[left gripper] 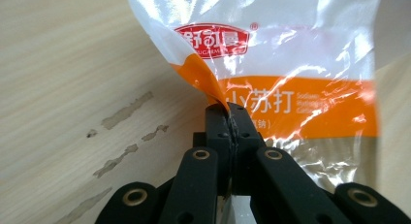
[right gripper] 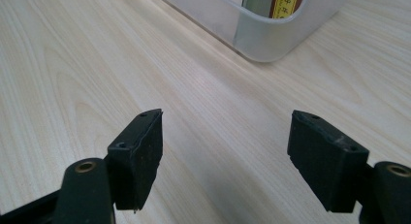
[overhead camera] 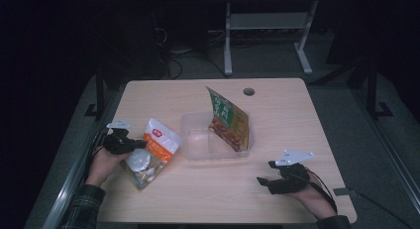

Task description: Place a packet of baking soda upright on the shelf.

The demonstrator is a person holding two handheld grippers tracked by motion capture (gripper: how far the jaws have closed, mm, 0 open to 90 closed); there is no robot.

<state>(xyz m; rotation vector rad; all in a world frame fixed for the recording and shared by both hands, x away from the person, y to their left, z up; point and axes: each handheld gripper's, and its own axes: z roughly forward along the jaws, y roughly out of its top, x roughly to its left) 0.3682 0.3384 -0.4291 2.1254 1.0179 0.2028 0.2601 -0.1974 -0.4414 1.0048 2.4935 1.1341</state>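
Observation:
A white and orange bag (overhead camera: 153, 150) with a red logo lies tilted at the table's left. My left gripper (overhead camera: 137, 144) is shut on its edge. In the left gripper view the two black pads (left gripper: 216, 122) pinch the orange fold of the bag (left gripper: 291, 88). A green and brown pouch (overhead camera: 228, 119) stands leaning inside a clear plastic tub (overhead camera: 198, 144) at the table's middle. My right gripper (overhead camera: 265, 181) rests at the front right, open, with bare wood between its fingers (right gripper: 140, 151). The tub's corner (right gripper: 271, 35) lies just beyond it.
The wooden table (overhead camera: 277, 115) has a round cable hole (overhead camera: 248, 91) near its far edge. Dull streaks (left gripper: 121, 136) mark the wood beside the bag. A white desk frame (overhead camera: 267, 30) stands on the dark floor beyond.

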